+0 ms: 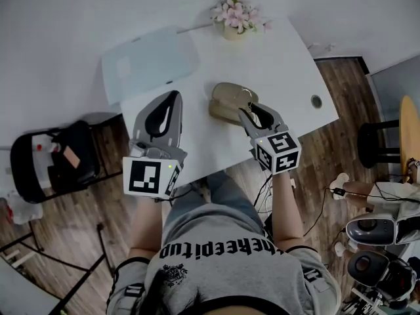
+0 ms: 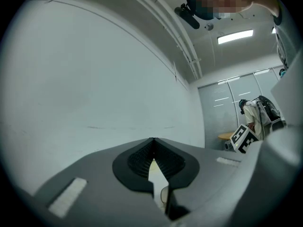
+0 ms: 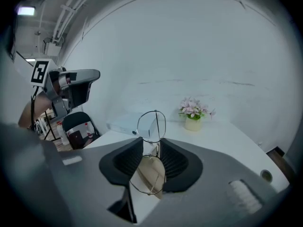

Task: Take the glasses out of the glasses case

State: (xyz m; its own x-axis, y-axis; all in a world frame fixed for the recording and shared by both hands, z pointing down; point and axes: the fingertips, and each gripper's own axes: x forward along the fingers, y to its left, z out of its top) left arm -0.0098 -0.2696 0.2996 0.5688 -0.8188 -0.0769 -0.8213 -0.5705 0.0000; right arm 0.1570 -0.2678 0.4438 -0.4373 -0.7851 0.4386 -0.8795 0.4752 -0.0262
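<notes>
Thin wire-rimmed glasses (image 3: 151, 125) hang in my right gripper (image 3: 157, 144), which is shut on the bridge, so one lens stands above the jaws and one below. The beige glasses case (image 1: 228, 102) lies open on the white table (image 1: 289, 64), just beyond and under the right gripper (image 1: 249, 112). In the right gripper view the case (image 3: 152, 173) shows behind the lower lens. My left gripper (image 1: 173, 97) hovers over the table's left part, beside the case. Its jaws (image 2: 152, 141) are shut with nothing between them.
A pot of pink flowers (image 1: 236, 18) stands at the table's far edge, and a flat white box (image 1: 149, 64) lies at the far left corner. A cable hole (image 1: 317, 101) is near the right edge. A black chair (image 1: 56, 159) stands left; a stool (image 1: 374, 143) stands right.
</notes>
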